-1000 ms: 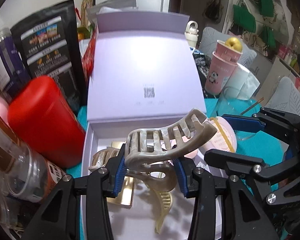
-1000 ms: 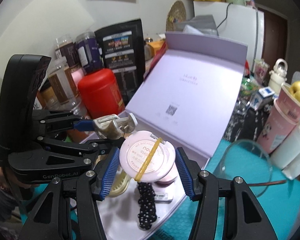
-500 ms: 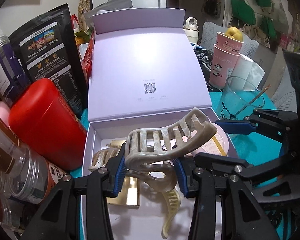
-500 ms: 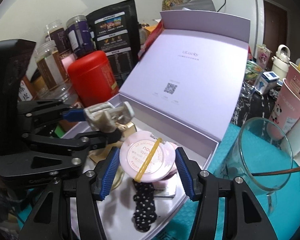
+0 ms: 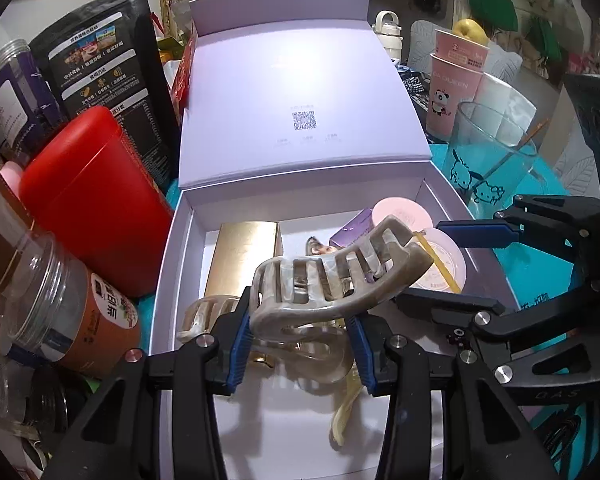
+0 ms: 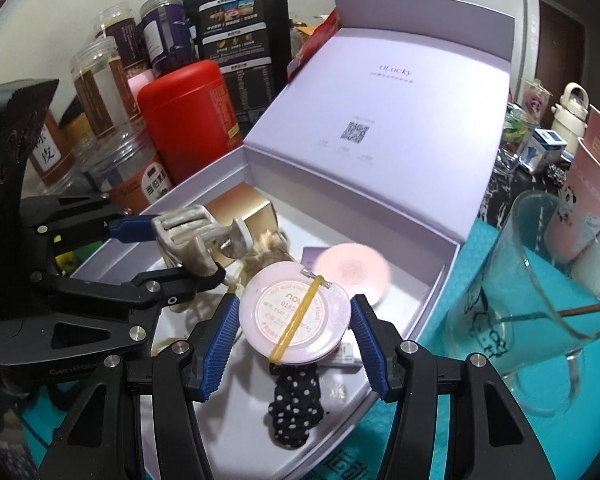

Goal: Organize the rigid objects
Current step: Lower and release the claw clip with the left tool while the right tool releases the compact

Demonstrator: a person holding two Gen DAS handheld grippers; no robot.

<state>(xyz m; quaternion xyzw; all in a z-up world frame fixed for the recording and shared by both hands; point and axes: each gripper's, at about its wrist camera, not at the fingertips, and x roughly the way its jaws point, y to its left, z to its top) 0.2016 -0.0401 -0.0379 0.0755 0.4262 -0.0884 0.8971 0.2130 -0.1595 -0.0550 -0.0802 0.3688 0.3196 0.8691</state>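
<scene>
Both hand-held grippers hang over an open lilac box (image 5: 168, 264) on the desk: the left hand-held gripper (image 5: 300, 344) is clamped on a marbled beige claw hair clip (image 5: 332, 280), and the right hand-held gripper (image 6: 294, 340) is clamped on a round pink compact (image 6: 294, 312) bound with a yellow rubber band (image 6: 296, 320). Inside the box lie a gold carton (image 5: 244, 256) at the far left, a second pink compact (image 6: 352, 270) at the far right and a black polka-dot scrunchie (image 6: 296, 408) near the front. A red canister (image 5: 84, 196) stands left of the box, a clear glass (image 6: 540, 320) right of it.

Both wrist views look steeply down, close in, sharing the open lilac box (image 5: 300, 200), apparently from neighbouring sides.
</scene>
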